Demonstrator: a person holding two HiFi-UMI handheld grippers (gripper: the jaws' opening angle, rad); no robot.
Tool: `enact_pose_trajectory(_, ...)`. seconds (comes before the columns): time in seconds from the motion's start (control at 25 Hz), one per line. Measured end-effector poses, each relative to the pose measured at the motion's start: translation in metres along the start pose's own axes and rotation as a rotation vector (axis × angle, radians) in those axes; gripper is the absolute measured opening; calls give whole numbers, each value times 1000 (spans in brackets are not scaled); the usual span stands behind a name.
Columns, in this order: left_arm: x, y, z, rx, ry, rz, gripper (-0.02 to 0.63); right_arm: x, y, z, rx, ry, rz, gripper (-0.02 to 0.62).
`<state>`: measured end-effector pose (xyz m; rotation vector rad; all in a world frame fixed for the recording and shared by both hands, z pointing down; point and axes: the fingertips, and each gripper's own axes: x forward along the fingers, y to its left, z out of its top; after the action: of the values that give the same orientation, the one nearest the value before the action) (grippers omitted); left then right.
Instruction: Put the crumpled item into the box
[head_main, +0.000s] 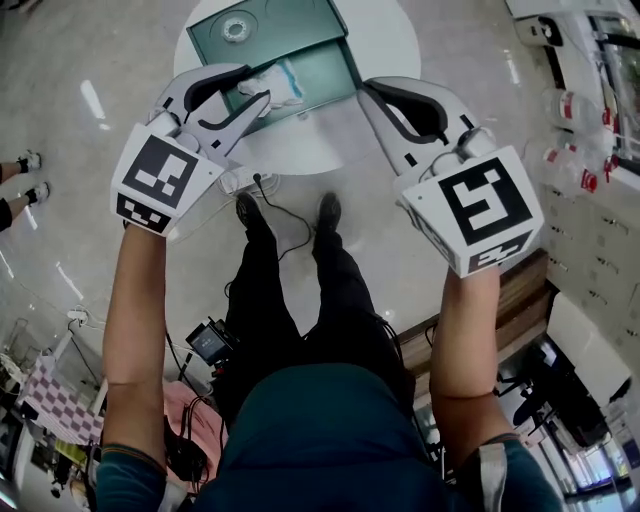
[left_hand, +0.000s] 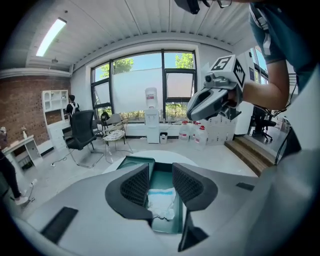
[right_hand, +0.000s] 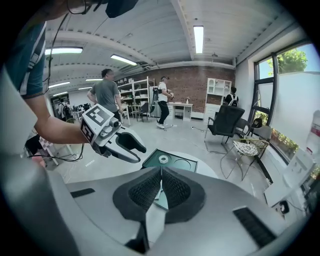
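Grey jaws of the left gripper (left_hand: 161, 186) stand wide apart above the crumpled item (left_hand: 161, 204), not pressing it. The item lies loose at the near end of the teal box (head_main: 290, 28) on the round white table (head_main: 390, 40). Right of the box, the right gripper (right_hand: 160, 190) is closed and empty.

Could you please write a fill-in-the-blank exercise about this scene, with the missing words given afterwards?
1. The crumpled white item with a blue stripe lies ___ the dark green rectangular box.
2. The left gripper has its jaws ___ above that item.
3. The right gripper has its jaws ___, with nothing between them.
4. The white table under the box is ___ in shape.
Missing words: inside; open; shut; round.
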<state>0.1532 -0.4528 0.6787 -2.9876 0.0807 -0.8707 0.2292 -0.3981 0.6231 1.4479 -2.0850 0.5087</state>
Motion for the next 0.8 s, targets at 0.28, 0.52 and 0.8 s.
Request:
enact_pose_trajectory(0.28, -63, -8, 100, 61, -118, 66, 113, -61, -2, 57, -43, -78, -19, 38)
enact_pose_trajectory(0.52, -153, -17, 160, 118, -192, 134, 33, -118, 25, 121, -52, -176, -60, 38)
enact_pose_trajectory(0.8, -239, -38, 224, 104, -250, 231, 20, -193, 49, 182, -110, -272, -89, 37)
